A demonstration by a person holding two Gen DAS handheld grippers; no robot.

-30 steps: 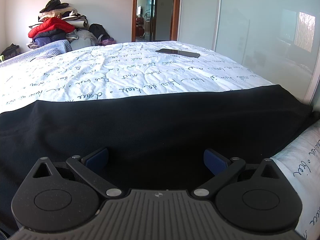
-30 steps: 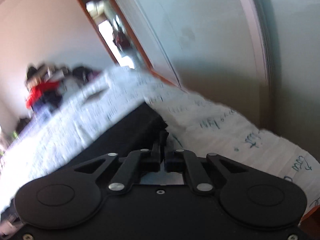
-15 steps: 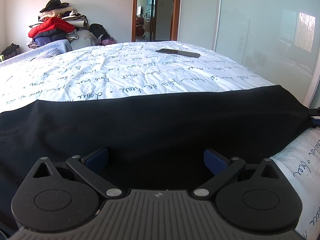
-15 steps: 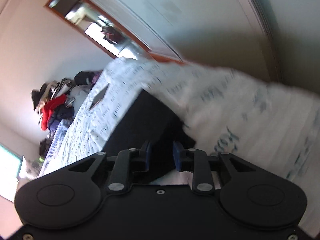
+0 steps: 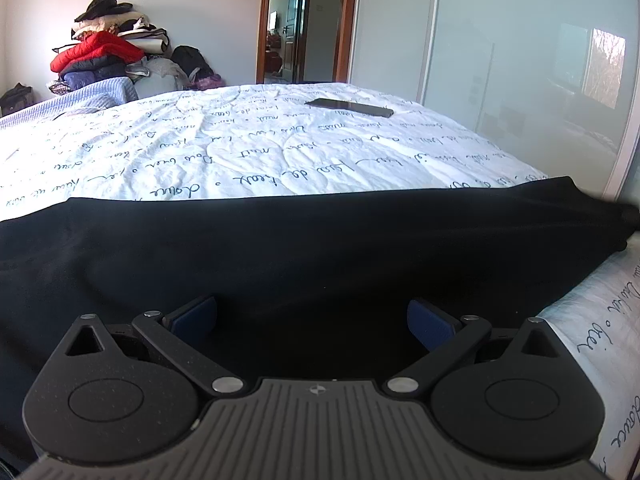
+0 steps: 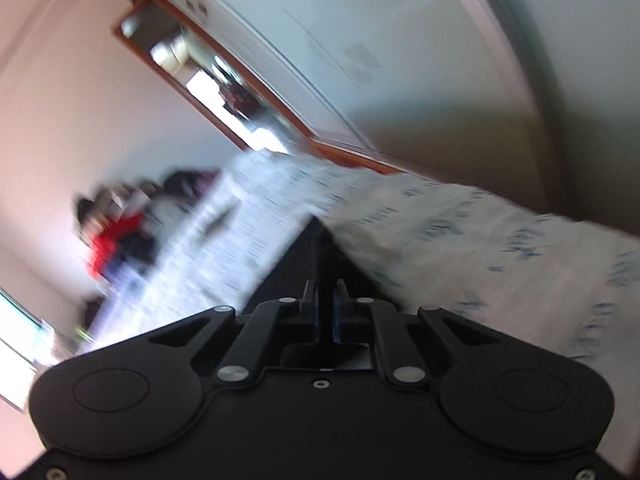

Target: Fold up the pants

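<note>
Black pants (image 5: 320, 248) lie spread across the near part of a white bed with blue script (image 5: 240, 148). My left gripper (image 5: 312, 316) is open, its blue pads (image 5: 194, 316) wide apart just over the cloth, holding nothing. In the blurred, tilted right wrist view my right gripper (image 6: 326, 300) is shut on the right end of the black pants (image 6: 304, 256), a fold of cloth pinched between its fingers. That end rises in the left wrist view at the far right edge.
A dark phone (image 5: 350, 107) lies on the far side of the bed. A pile of clothes (image 5: 104, 60) stands by the back wall at left. A doorway (image 5: 296, 20) and sliding wardrobe doors (image 5: 500, 60) run along the right, close to the bed's edge.
My right gripper opened half a second ago and has now shut on the pants' right end, lifting it. The left gripper has not moved.
</note>
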